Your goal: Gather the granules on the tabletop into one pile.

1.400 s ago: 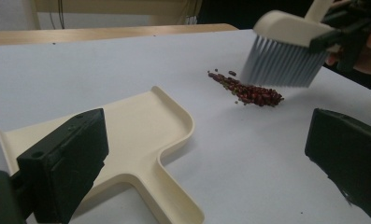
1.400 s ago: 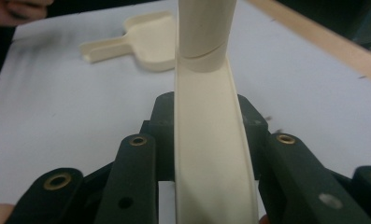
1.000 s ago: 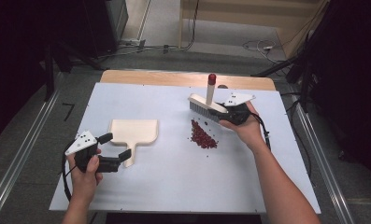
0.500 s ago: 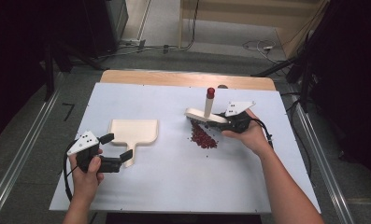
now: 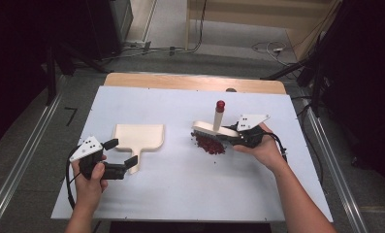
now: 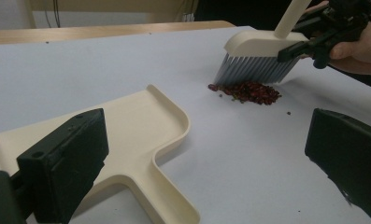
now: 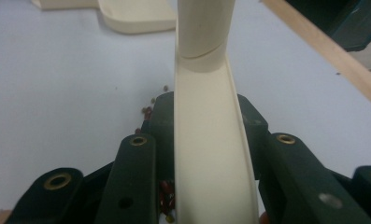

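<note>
Brush (image 5: 210, 129) clamped in right hand-held gripper (image 5: 230, 136), bristles on red beans (image 5: 209, 144), left hand-held gripper (image 5: 120, 155) released beside dustpan (image 5: 138, 136)

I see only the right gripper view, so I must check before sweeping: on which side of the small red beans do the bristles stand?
Observer: The grey bristles of the cream plastic brush stand at the far edge of the heap of small red beans.
Operator: Where is the cream plastic dustpan?
Observer: It lies flat, left of the beans and apart from them.
Operator: Does the left gripper hold it?
Observer: No, its jaws stand open on both sides of the handle.
</note>
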### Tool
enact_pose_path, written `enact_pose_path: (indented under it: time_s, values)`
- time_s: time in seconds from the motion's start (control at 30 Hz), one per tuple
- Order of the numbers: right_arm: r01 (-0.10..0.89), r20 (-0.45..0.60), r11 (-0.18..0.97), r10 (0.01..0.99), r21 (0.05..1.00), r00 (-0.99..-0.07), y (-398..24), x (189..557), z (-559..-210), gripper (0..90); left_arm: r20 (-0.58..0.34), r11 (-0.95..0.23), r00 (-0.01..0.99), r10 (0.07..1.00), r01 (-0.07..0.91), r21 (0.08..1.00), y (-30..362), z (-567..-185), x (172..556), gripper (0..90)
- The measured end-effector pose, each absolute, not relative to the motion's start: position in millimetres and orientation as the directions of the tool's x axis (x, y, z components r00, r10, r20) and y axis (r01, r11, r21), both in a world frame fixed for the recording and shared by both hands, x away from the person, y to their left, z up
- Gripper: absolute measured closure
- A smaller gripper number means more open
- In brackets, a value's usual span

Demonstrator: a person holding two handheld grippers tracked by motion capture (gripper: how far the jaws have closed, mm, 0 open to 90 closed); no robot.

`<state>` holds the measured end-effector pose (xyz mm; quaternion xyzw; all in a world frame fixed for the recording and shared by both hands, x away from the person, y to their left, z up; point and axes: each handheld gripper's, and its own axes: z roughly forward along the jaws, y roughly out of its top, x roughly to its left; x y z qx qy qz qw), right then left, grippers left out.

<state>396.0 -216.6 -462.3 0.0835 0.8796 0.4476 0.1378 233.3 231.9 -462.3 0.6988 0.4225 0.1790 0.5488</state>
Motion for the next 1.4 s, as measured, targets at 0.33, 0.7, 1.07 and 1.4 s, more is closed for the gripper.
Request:
enact_pose_path:
  time_s: [0.33, 0.7, 1.07, 1.4]
  values:
    - [0.065, -0.186, 0.522, 0.413, 0.85, -0.892, -216, 407, -460, 65.9, -0.212, -0.041, 0.58, 0.786, 0.391, 0.919, 232, -462, 233, 0.0]
    - [0.122, -0.149, 0.567, 0.408, 0.815, -0.901, -210, 403, -468, 65.9, -0.215, -0.036, 0.578, 0.787, 0.391, 0.92, 233, -462, 233, 0.0]
    - [0.134, -0.174, 0.478, 0.547, 0.868, -0.819, -233, 418, -447, 65.9, -0.212, -0.041, 0.579, 0.787, 0.392, 0.919, 232, -462, 232, 0.0]
    - [0.265, -0.225, 0.453, 0.771, 0.851, -0.595, -279, 473, -453, 65.8, -0.214, -0.041, 0.577, 0.788, 0.395, 0.918, 234, -463, 234, 0.0]
